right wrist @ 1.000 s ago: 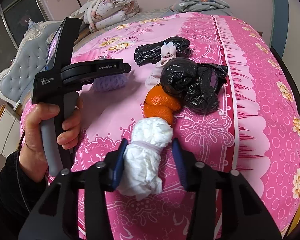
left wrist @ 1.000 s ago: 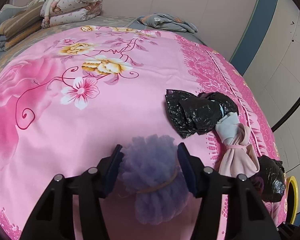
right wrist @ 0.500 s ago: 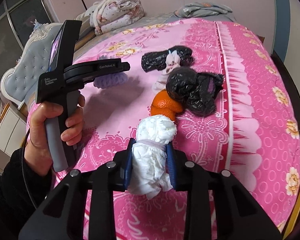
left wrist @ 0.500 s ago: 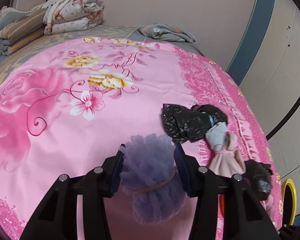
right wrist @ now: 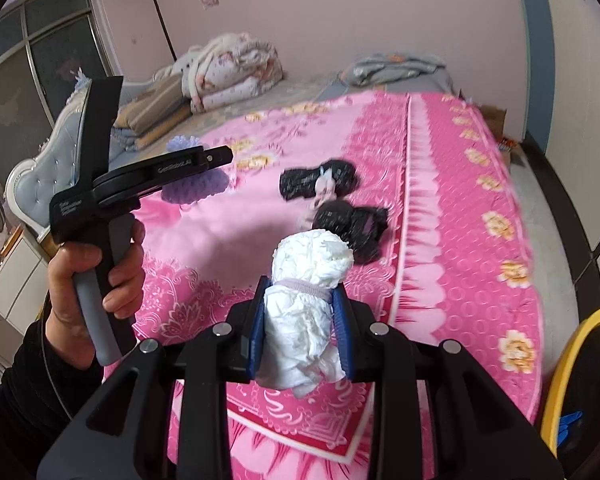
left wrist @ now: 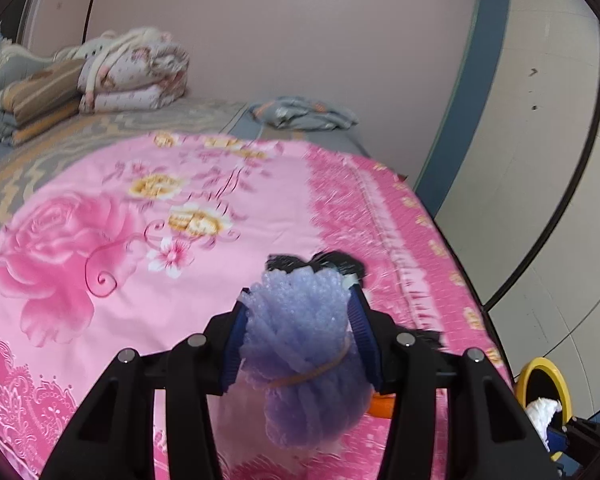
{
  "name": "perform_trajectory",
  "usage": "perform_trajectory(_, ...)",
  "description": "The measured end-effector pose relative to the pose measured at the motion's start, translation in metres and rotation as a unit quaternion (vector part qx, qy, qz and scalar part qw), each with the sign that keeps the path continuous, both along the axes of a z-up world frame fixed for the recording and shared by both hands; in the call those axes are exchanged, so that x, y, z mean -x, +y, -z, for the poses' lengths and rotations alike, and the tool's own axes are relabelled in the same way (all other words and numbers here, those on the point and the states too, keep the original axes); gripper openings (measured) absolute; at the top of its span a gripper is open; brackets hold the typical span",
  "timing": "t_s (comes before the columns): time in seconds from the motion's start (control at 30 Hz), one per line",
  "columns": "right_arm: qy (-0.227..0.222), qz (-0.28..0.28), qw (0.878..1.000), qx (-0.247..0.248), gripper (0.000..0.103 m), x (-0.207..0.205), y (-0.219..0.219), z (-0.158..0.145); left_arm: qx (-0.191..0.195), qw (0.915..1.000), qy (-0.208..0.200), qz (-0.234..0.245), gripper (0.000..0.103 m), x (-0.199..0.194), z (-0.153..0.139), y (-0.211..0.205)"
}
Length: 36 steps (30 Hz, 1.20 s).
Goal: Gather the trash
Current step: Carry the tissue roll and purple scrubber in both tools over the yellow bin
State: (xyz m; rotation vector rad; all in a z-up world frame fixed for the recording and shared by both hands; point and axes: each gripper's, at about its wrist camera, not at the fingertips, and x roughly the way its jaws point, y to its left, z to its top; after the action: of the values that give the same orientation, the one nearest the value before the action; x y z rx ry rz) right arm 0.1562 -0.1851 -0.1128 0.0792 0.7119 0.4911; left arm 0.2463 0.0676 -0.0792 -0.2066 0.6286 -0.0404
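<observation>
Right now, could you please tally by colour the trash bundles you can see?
black bag bundles: 2
purple mesh bundle: 1
white paper wad: 1
orange piece: 1
pale pink-white bundle, blurred: 1
Total: 6

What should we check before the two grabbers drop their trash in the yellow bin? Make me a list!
1. Left gripper shut on the purple mesh ball: ok.
2. Right gripper shut on the white paper wad: ok.
3. Both bundles lifted clear of the pink bedspread: ok.
4. Yellow bin within sight at the bed's edge: ok, only part of its rim shows.
5. Room left inside the bin: cannot tell.
6. Trash still waiting on the bed: not ok, black bags remain.
</observation>
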Motion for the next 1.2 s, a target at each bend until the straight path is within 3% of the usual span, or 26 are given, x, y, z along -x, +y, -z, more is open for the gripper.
perform_trajectory(0.33,-0.060,0.042,0.997,-0.020,0.028,0.042,-0.048,-0.045,-0.015,0.9967,-0.066,0.046,0.046,0.050,-0.054,-0.054)
perform_trajectory(0.7,-0.117,0.098,0.988,-0.039,0.028,0.075,-0.105,-0.085,-0.016,0.9879,-0.119,0.099,0.046,0.089,-0.093,-0.110)
perform_trajectory(1.2,-0.180,0.203,0.961,-0.060,0.028,0.112,-0.181,-0.125,-0.025,0.9739,-0.160,0.159,0.046,0.106,-0.125,-0.174)
